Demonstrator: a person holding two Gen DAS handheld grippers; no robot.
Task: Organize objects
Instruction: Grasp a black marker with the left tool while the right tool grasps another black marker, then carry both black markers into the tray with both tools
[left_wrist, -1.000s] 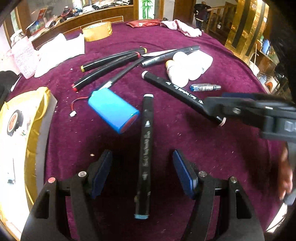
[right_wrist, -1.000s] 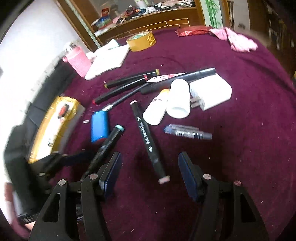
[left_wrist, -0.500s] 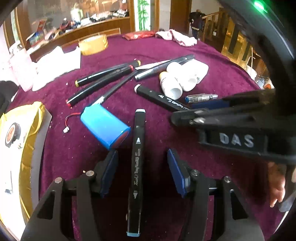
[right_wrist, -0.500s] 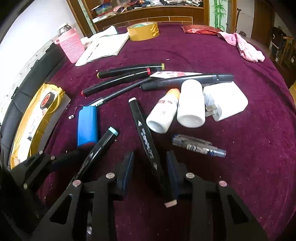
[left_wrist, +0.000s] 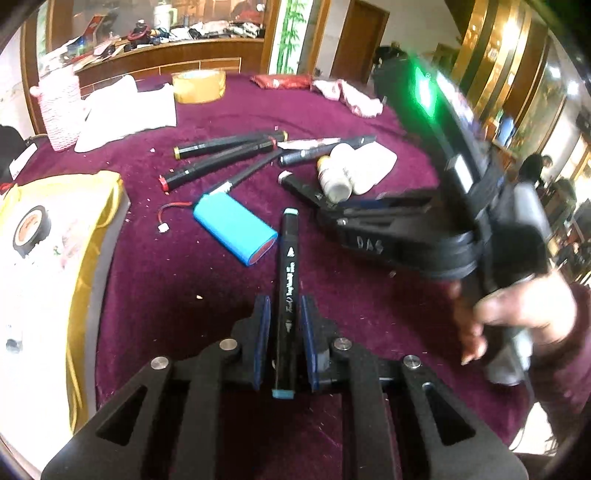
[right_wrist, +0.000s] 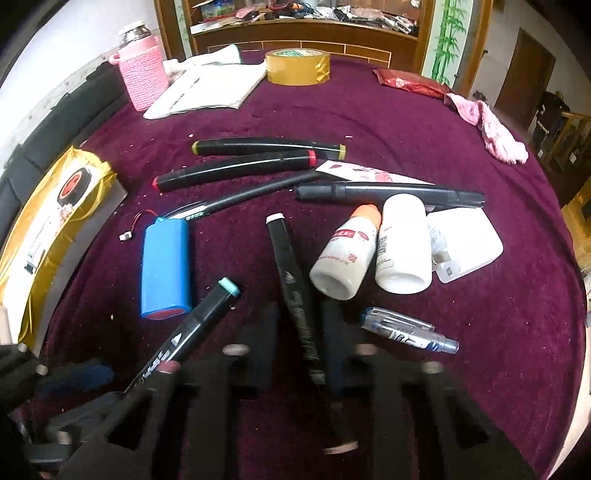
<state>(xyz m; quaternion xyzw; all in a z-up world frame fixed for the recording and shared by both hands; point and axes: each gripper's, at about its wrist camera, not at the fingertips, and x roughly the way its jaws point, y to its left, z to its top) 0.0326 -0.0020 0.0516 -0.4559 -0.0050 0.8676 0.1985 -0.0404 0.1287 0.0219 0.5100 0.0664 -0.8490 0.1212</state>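
- Left wrist view: taken low and close over the purple tablecloth (left_wrist: 369, 302), facing forward toward the blue battery pack (left_wrist: 235, 233), with the wooden counter (left_wrist: 166, 59) far behind it.
- Right wrist view: set right of the battery pack (right_wrist: 166, 267), a little higher, facing the same counter (right_wrist: 295, 33).
- Shared: battery pack, teal-capped marker (left_wrist: 288, 295) (right_wrist: 192, 332), surrounding clutter.
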